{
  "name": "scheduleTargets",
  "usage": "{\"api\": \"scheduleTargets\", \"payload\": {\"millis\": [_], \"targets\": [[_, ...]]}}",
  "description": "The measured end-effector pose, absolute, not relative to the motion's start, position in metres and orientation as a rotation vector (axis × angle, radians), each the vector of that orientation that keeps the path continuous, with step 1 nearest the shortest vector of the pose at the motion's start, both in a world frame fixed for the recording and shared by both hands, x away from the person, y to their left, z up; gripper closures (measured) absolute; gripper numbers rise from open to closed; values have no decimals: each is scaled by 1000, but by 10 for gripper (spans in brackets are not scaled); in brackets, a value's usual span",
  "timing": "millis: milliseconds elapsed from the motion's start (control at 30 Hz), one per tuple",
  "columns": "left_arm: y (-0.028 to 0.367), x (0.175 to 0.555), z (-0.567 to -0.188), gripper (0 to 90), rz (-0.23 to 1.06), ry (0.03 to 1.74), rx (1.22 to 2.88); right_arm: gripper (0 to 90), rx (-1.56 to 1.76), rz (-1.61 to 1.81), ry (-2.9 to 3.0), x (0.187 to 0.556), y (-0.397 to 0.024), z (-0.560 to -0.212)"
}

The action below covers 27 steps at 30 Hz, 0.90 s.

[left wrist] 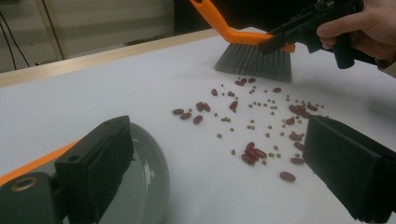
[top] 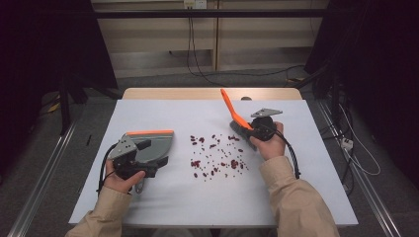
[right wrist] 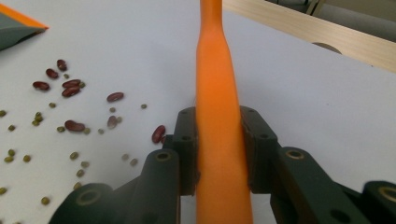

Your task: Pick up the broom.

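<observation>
An orange-handled brush point(top: 228, 104) with grey bristles point(left wrist: 254, 63) stands on the white table right of centre, its handle slanting up and away. My right gripper point(top: 253, 129) is shut on that handle point(right wrist: 217, 116), the pads pressing both sides. Red beans and small green beans point(top: 217, 155) lie scattered mid-table, just left of the bristles point(left wrist: 261, 121). At the left lies a grey dustpan point(top: 159, 143) with an orange edge. My left gripper point(top: 150, 157) is open, one jaw over the pan point(left wrist: 144, 186), the other over bare table.
The white sheet point(top: 197, 202) covers the table up to a wooden strip point(top: 207, 94) along the far edge. Cables run across the floor behind the table, and metal rails flank both sides. Bare sheet lies in front of the beans.
</observation>
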<state>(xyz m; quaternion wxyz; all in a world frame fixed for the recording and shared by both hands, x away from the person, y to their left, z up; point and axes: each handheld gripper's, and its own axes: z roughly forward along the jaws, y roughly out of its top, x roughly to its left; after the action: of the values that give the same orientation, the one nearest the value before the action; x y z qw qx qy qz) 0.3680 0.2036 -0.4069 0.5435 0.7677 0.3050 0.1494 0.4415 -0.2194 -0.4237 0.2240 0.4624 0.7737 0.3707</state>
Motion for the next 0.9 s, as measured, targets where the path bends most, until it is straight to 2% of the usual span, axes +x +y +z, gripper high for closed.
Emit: {"api": "scheduleTargets", "payload": {"millis": [900], "targets": [[204,367,-406,86,364,722,1819,712,1085,1035,2268,408,-185,-420]]}}
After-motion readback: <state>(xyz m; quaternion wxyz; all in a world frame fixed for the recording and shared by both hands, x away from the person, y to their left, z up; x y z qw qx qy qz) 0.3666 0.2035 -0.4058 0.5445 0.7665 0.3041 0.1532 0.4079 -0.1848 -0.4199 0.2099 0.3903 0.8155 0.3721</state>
